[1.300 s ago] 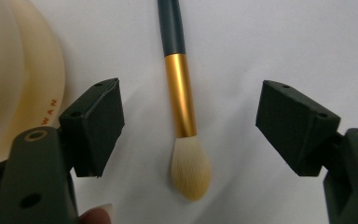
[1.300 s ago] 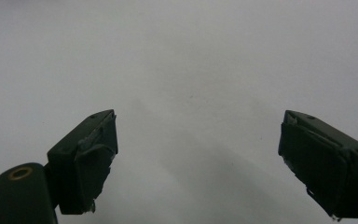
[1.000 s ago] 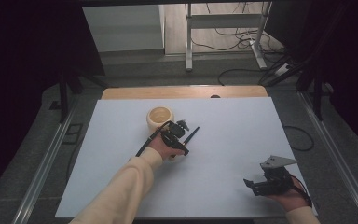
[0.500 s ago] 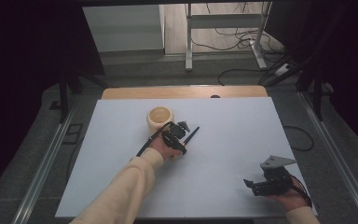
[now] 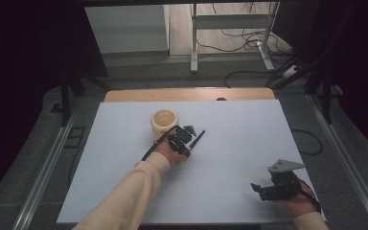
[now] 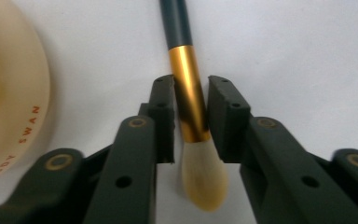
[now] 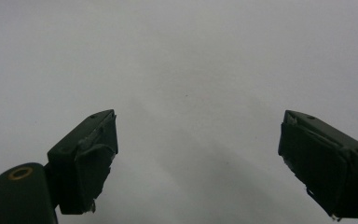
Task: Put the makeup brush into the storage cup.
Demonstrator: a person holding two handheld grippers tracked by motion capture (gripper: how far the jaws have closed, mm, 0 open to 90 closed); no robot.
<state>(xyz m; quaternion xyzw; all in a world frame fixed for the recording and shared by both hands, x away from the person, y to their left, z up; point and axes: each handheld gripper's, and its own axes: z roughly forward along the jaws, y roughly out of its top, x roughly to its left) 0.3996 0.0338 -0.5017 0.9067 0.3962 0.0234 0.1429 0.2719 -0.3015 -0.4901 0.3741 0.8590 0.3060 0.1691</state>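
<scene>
A makeup brush with a dark handle, gold ferrule and pale bristles lies on the white table. My left gripper is shut on the brush, its jaws on either side of the gold ferrule. In the high view the brush handle sticks out to the upper right of my left gripper, just right of a cream cup. The cup's side carries red lettering. My right gripper rests low at the table's front right, and its jaws stand wide open over bare table.
A wooden strip runs along the table's far edge. Beyond it are a metal stand and cables on the floor. A black cable trails from my left gripper.
</scene>
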